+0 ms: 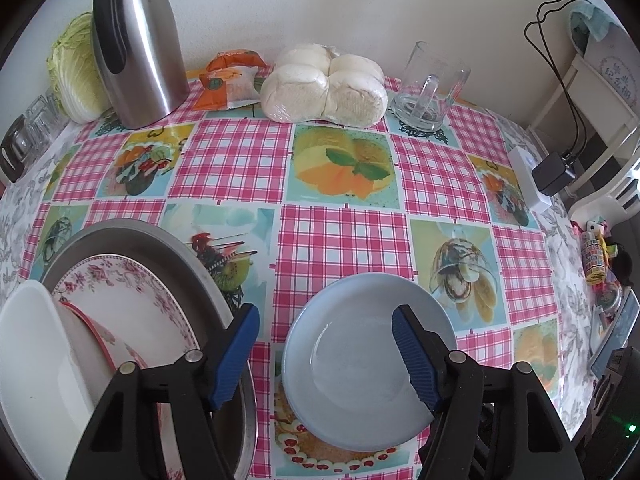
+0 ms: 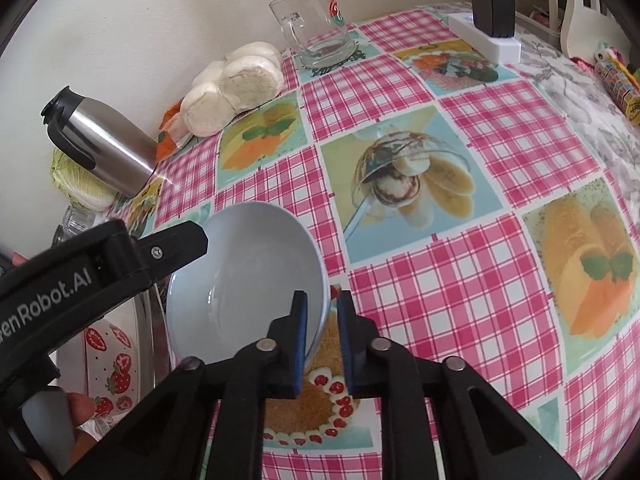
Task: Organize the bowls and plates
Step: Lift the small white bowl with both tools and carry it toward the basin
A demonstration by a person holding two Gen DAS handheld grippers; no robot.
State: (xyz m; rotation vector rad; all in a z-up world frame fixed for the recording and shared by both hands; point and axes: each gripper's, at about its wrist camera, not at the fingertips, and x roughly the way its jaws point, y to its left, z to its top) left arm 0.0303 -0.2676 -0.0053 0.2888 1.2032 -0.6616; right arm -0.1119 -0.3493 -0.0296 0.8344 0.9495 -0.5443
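A pale blue plate (image 1: 360, 364) is lifted and tilted above the table; it also shows in the right wrist view (image 2: 244, 280). My right gripper (image 2: 323, 340) is shut on its right rim. My left gripper (image 1: 326, 356) is open, its fingers spread either side of the plate's left part, its right pad over the plate. To the left a metal basin (image 1: 132, 236) holds a pink floral plate (image 1: 132, 304), a strawberry bowl (image 2: 108, 344) and a white dish (image 1: 28, 352).
At the back stand a steel thermos (image 1: 136, 44), a cabbage (image 1: 76, 68), an orange packet (image 1: 228, 84), bagged buns (image 1: 324, 84) and a glass mug (image 1: 428, 88). A white power strip with a black adapter (image 1: 536, 176) lies at the right edge.
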